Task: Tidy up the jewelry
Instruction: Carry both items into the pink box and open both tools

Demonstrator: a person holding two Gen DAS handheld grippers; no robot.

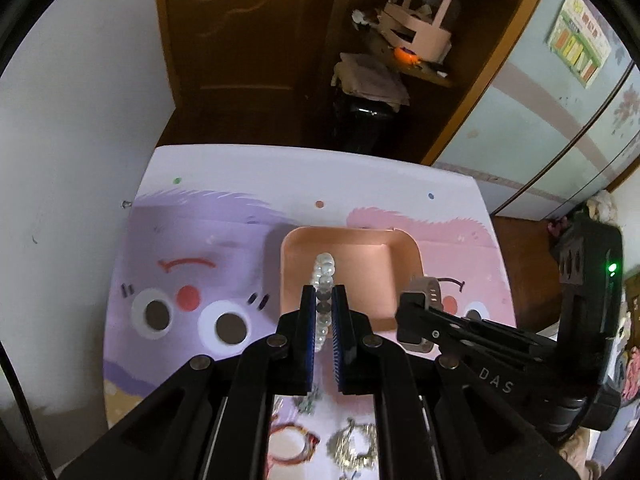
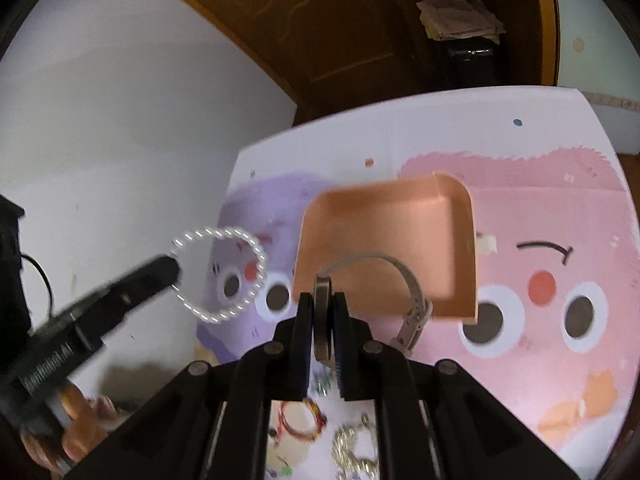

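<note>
- Left wrist view: my left tongs (image 1: 324,304) pinched the pearl bracelet (image 1: 323,276) edge-on — raised over the pink tray (image 1: 404,256) on the counter (image 1: 240,168).
- Right wrist view: my right tongs (image 2: 323,312) clamped the watch (image 2: 322,320), its grey strap (image 2: 414,296) looping before the tray — more jewelry (image 2: 356,452) lay below.

A: Left wrist view – where's it sitting?
B: Above the table's (image 1: 240,168) near edge, angled down, close over the pink tray (image 1: 404,248)

A: Right wrist view?
B: Same forward-down aim, set further right. Shared: tray (image 2: 464,216), cartoon tabletop (image 2: 520,104), brown door (image 2: 340,40)
</note>
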